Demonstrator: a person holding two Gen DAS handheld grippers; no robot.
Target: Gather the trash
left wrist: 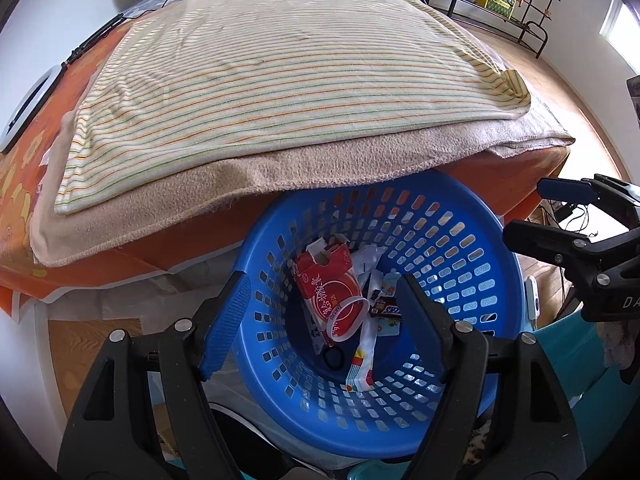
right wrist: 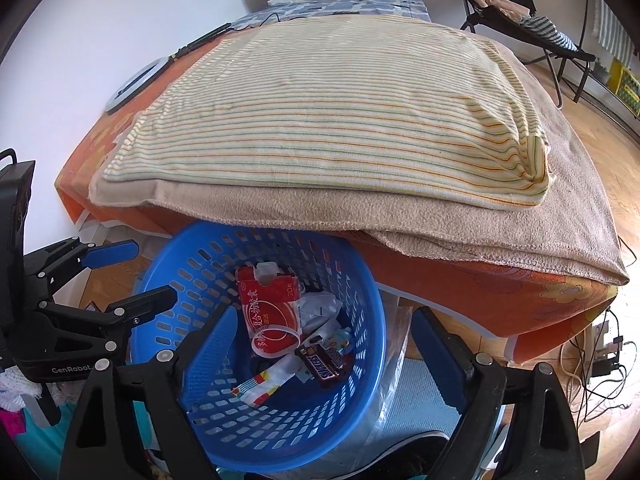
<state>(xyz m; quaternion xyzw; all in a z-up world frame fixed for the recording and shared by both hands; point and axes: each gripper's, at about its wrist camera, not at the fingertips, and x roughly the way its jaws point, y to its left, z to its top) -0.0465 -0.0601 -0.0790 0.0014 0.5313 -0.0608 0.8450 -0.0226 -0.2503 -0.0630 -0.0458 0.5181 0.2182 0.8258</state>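
You get bright, sharp daylight from a window (left wrist: 618,26) at two o'clock; fisheye bends edges, corners go black

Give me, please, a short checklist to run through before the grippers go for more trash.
1. Left gripper open and holding nothing: ok.
2. Right gripper open and holding nothing: ok.
3. Red box and candy bar inside the blue basket: ok.
4. Basket upright with room left: ok.
5. Striped towel bare of trash: ok.
6. Trash left on the floor: cannot tell.
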